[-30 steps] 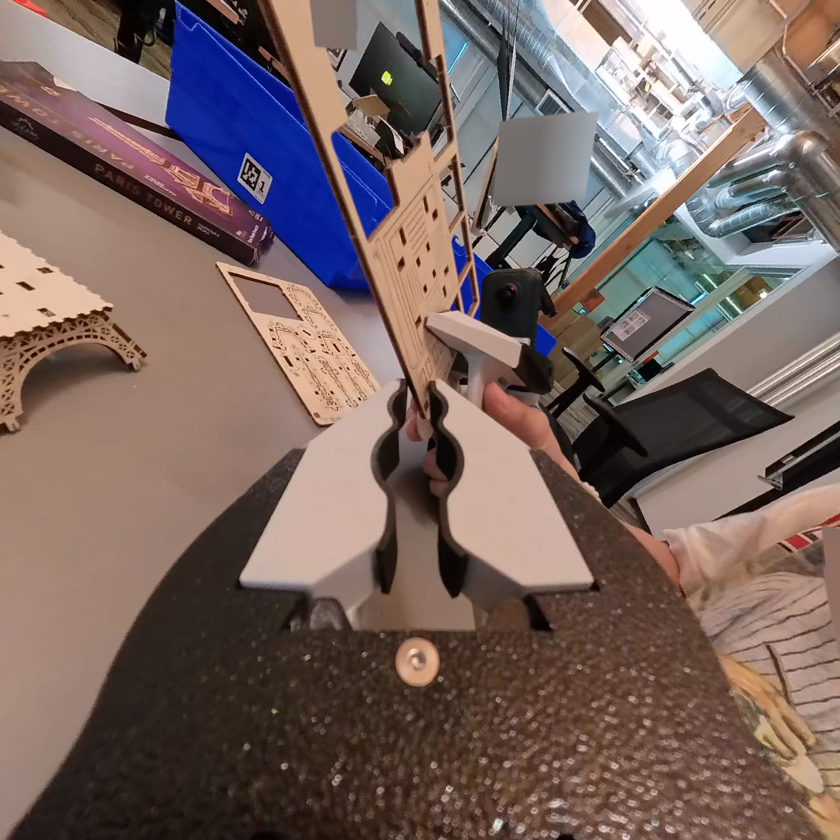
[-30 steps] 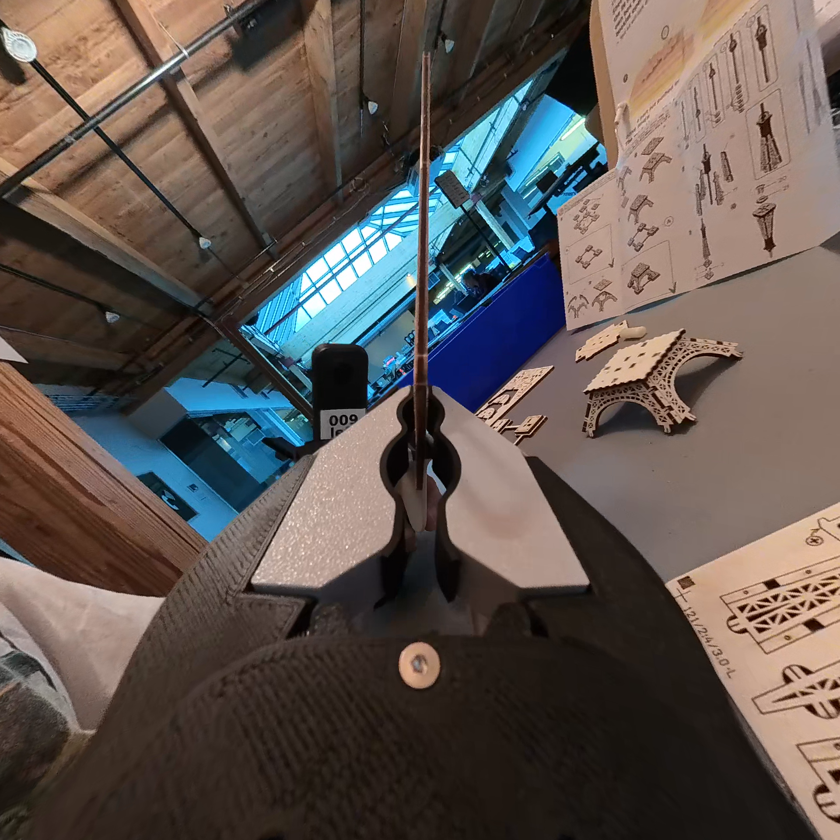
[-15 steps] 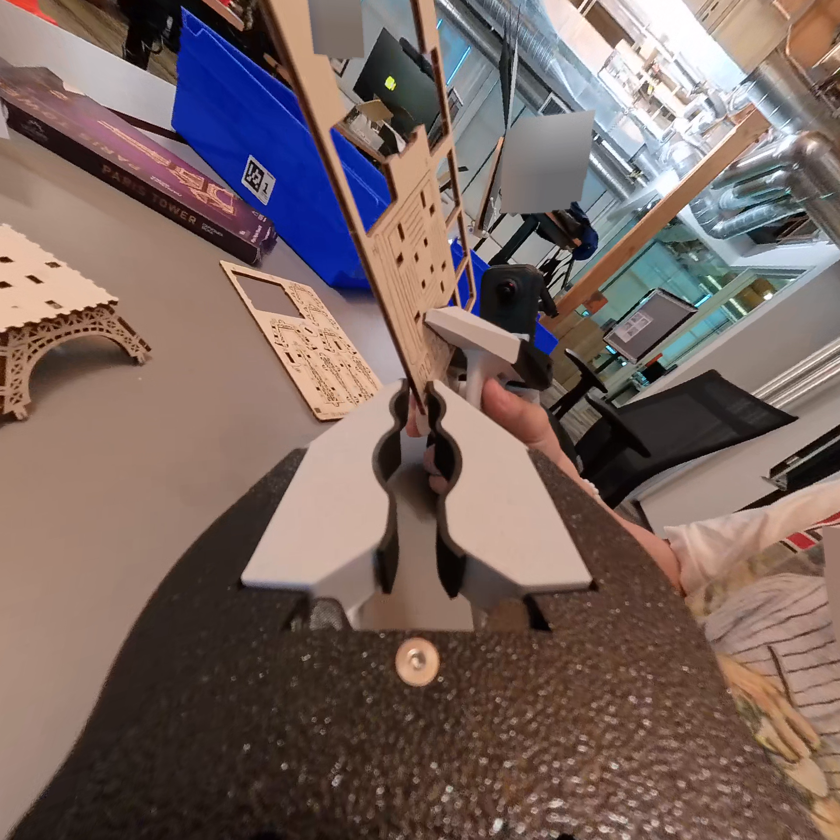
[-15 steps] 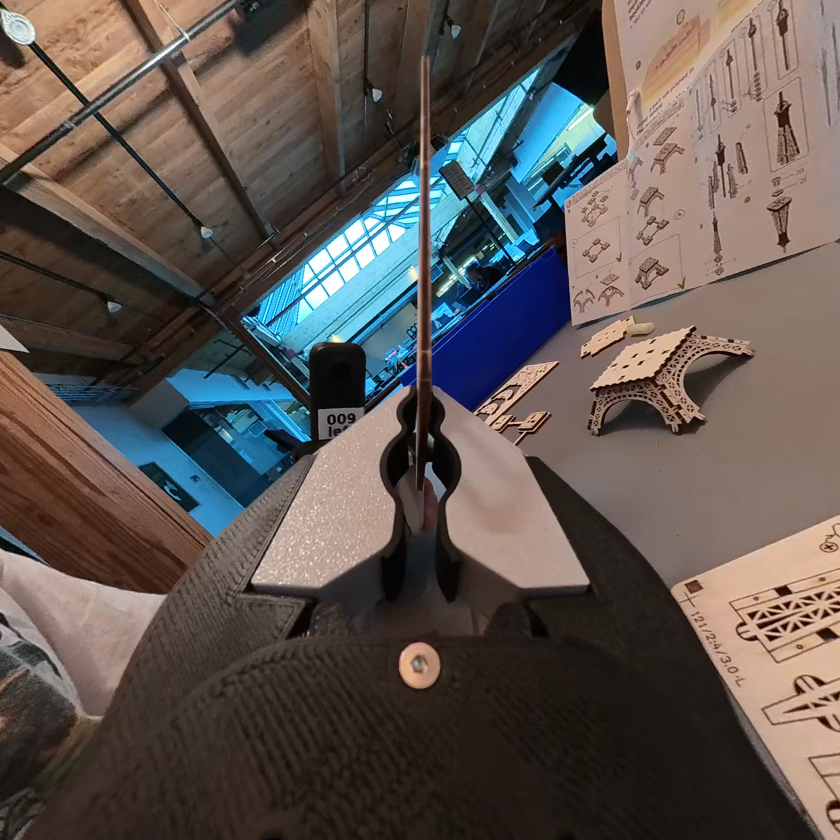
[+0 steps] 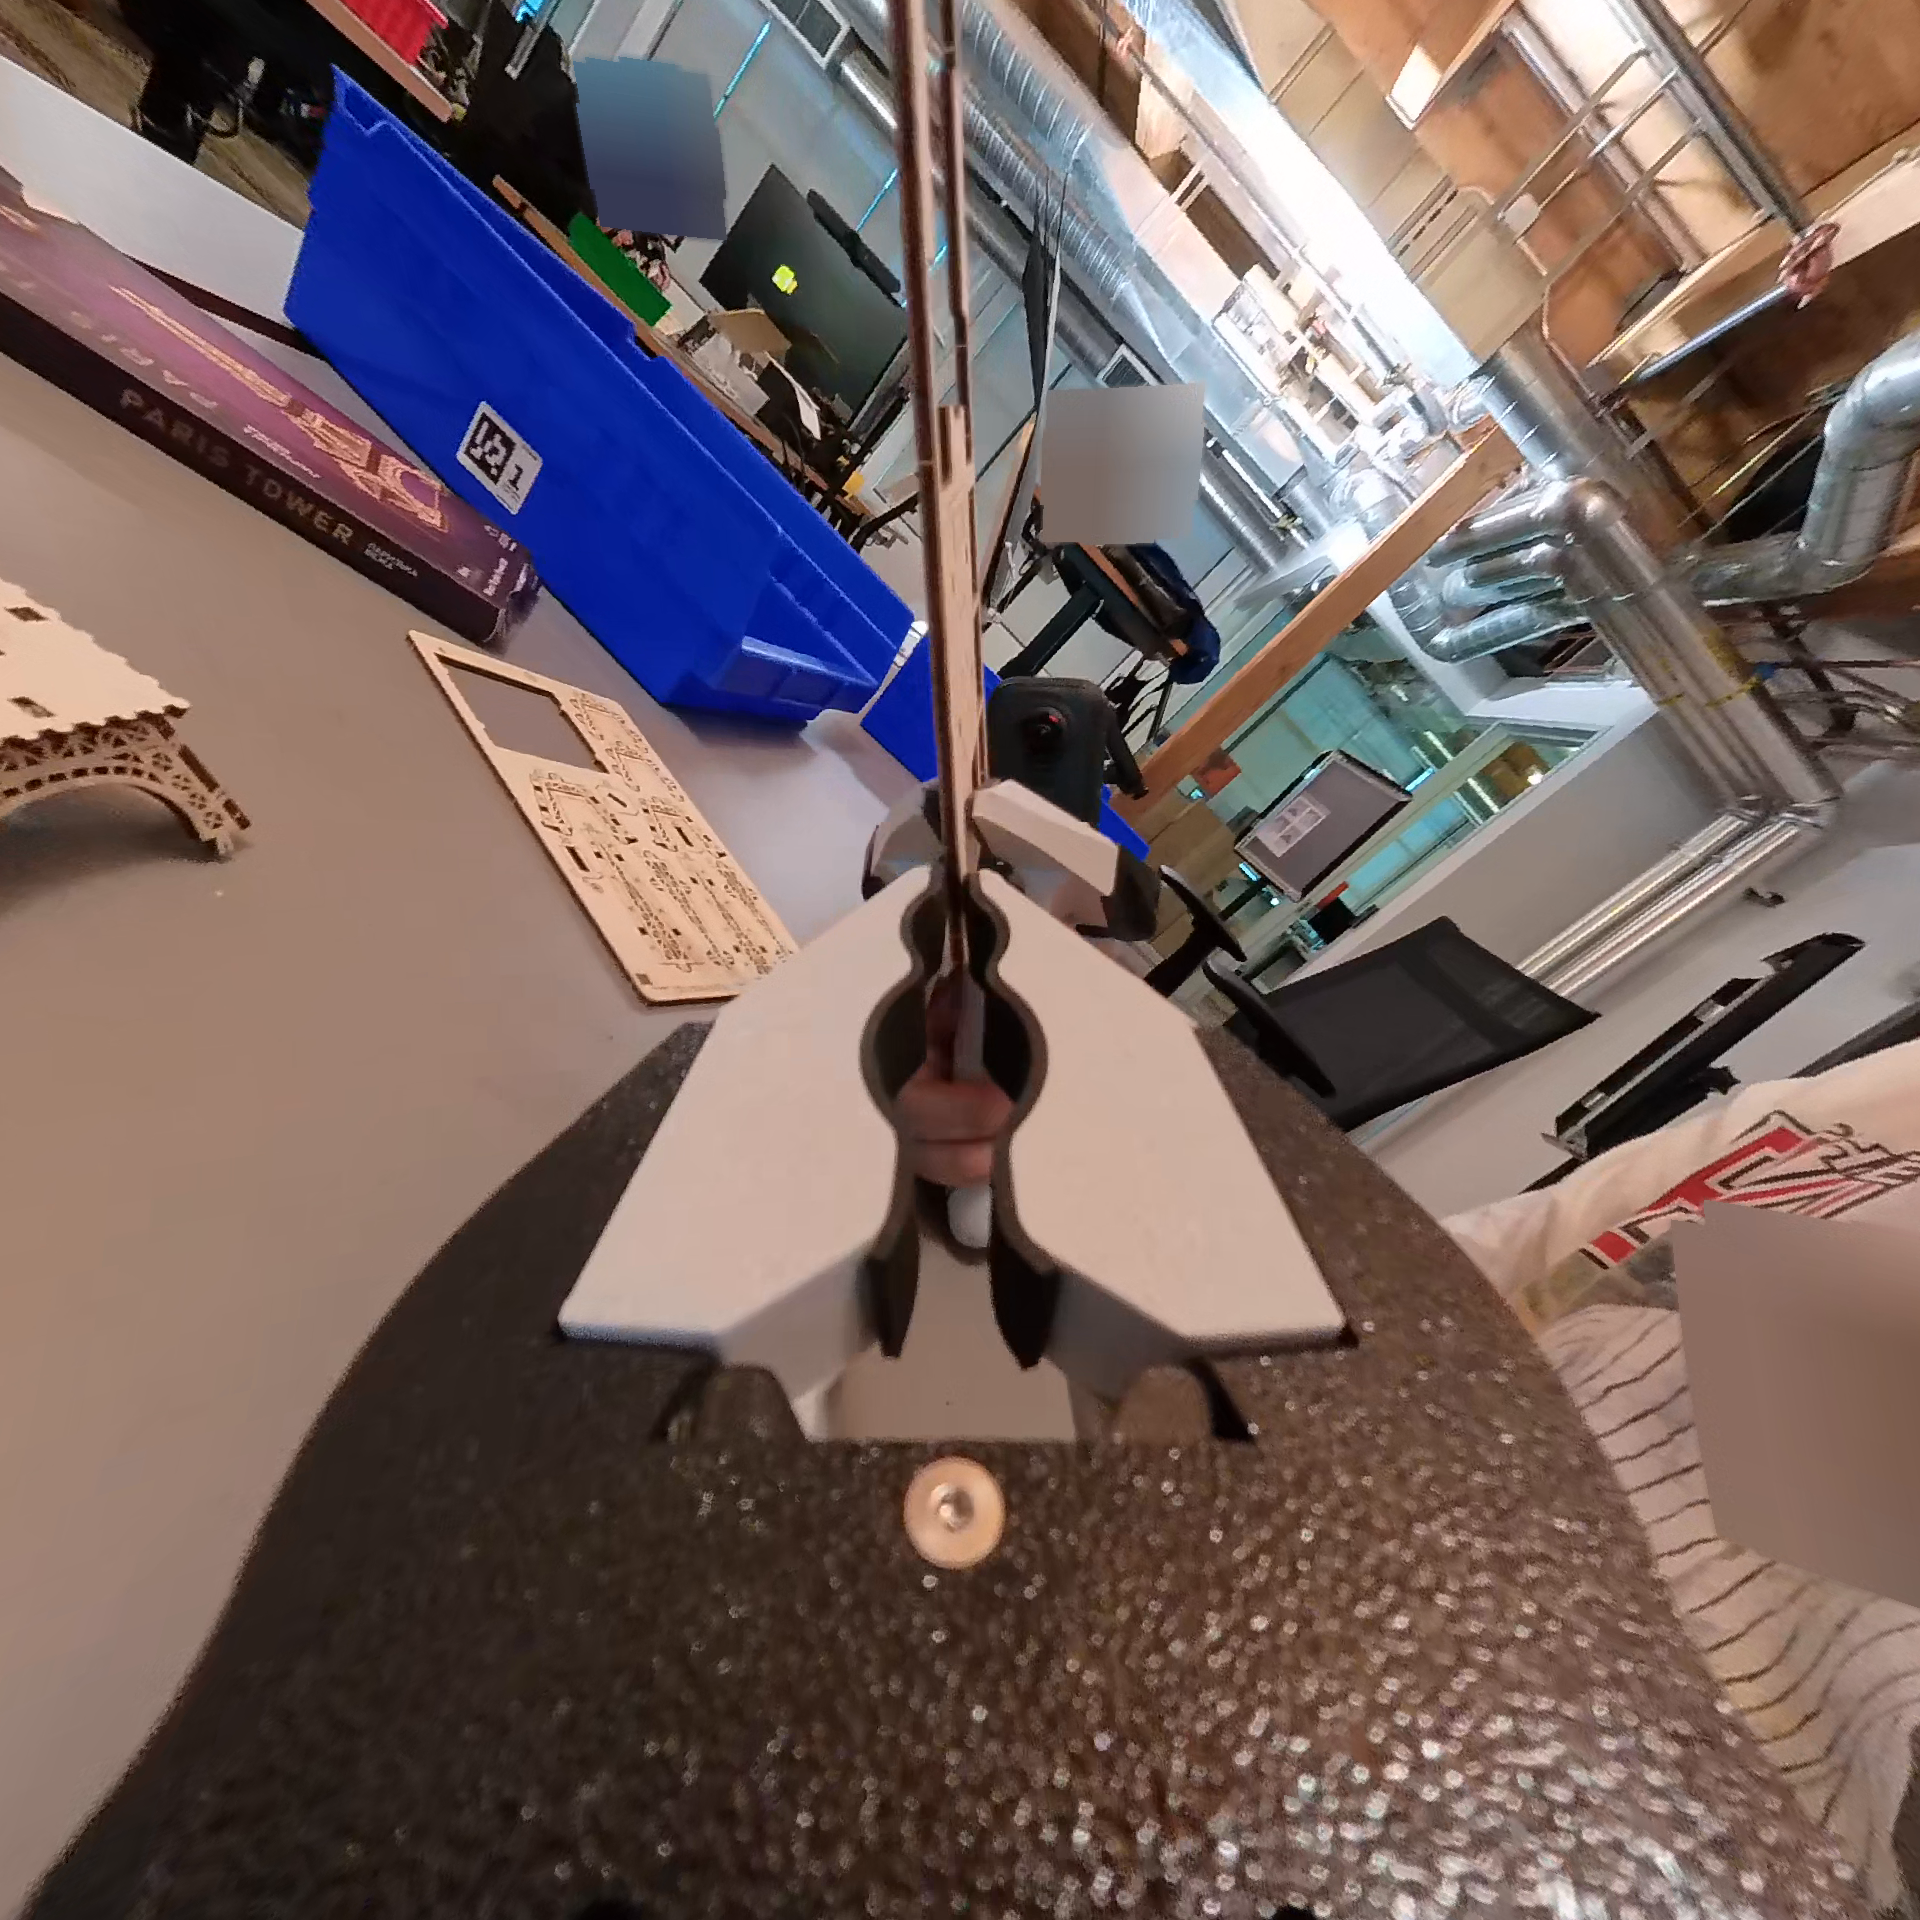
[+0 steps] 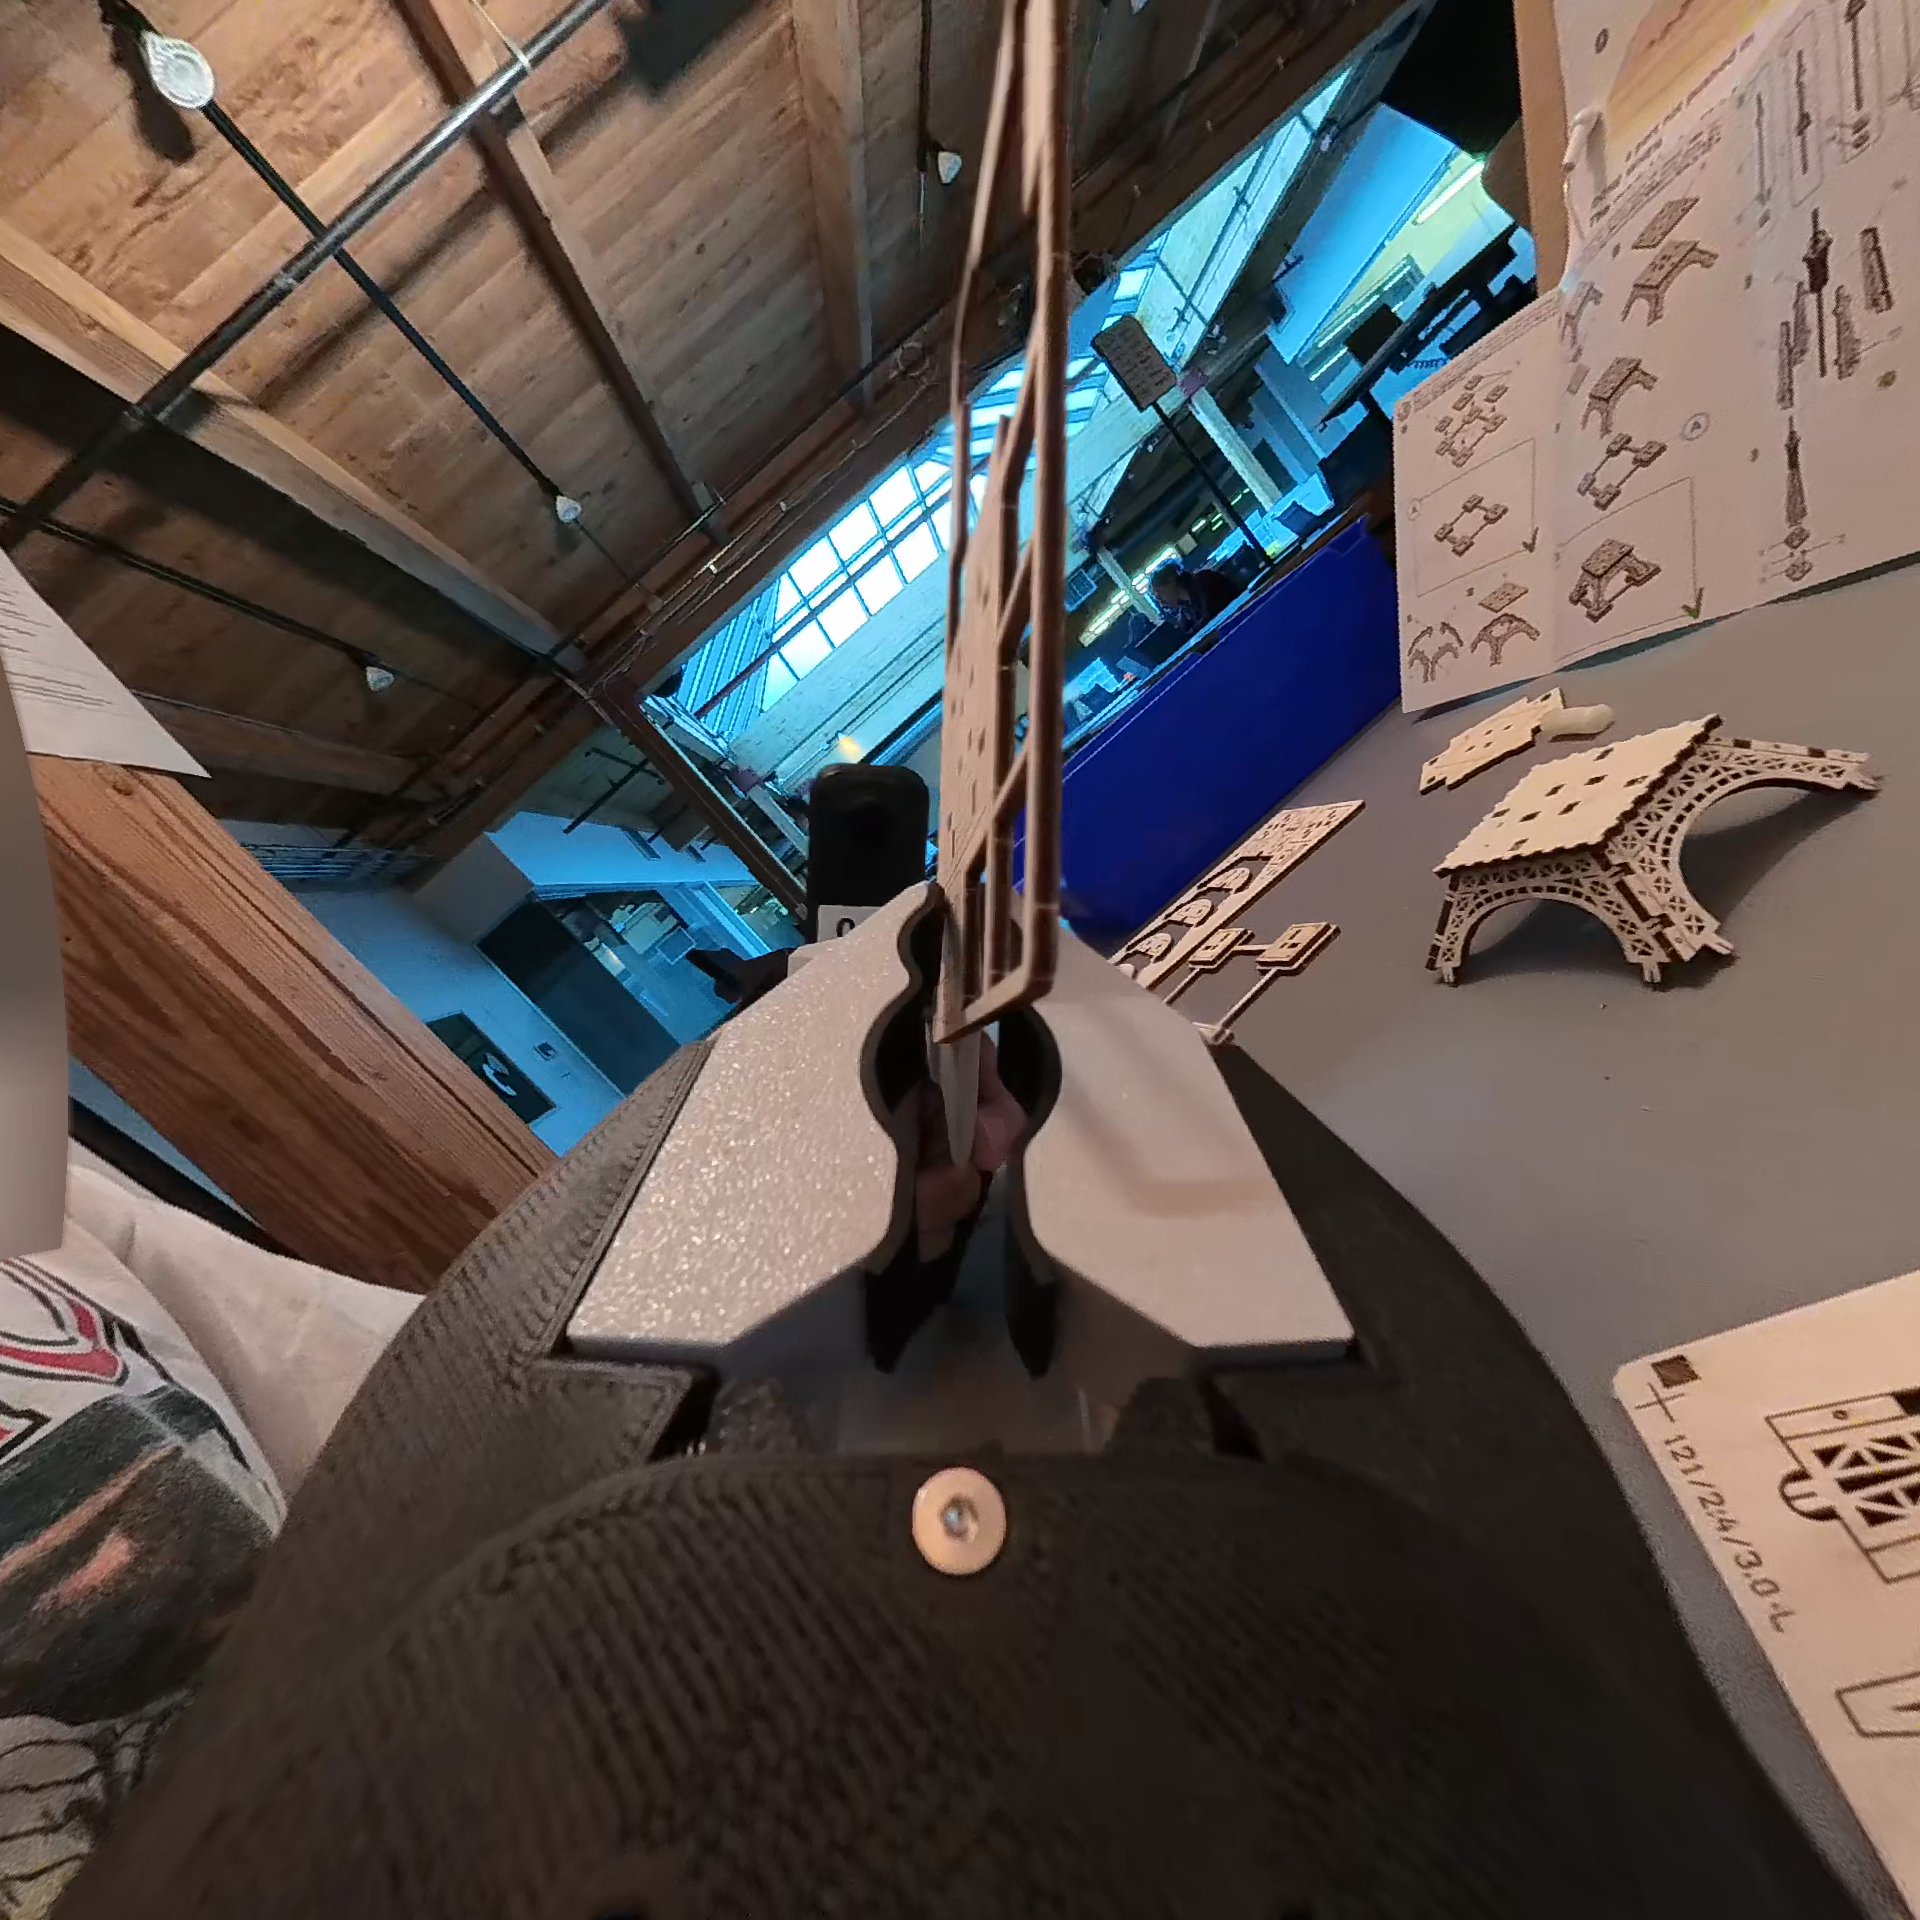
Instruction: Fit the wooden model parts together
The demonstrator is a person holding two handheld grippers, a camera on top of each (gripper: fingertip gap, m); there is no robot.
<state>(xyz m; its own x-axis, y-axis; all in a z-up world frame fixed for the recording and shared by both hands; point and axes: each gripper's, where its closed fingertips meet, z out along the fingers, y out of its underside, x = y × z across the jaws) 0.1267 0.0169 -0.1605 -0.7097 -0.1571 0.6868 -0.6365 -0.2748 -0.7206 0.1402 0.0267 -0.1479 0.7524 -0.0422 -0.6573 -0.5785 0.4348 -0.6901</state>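
A thin laser-cut wooden sheet [image 5: 948, 520] stands upright above the table, edge-on in the left wrist view. My left gripper [image 5: 951, 904] is shut on its lower edge. My right gripper [image 6: 989, 930] faces it from the other side, and in the left wrist view [image 5: 977, 831] it shows just behind the sheet. Its jaws stand apart on either side of the sheet [image 6: 1003, 623], which sits turned at a slight angle between them. An assembled wooden tower base [image 6: 1600, 831] stands on the grey table, and it also shows in the left wrist view [image 5: 83, 727].
A flat sheet of wooden parts [image 5: 613, 821] lies on the table [image 5: 312, 1091] next to a blue bin [image 5: 582, 436] and a dark box [image 5: 260, 457]. An open instruction booklet [image 6: 1662, 364], a small wooden plate [image 6: 1486, 743] and another parts sheet [image 6: 1808, 1507] are on the right. Left and right tips are no more than a few centimetres apart.
The sheet has turned edge-on to my left gripper, which has closed on it. My right gripper's jaws have widened and the sheet now sits askew between them.
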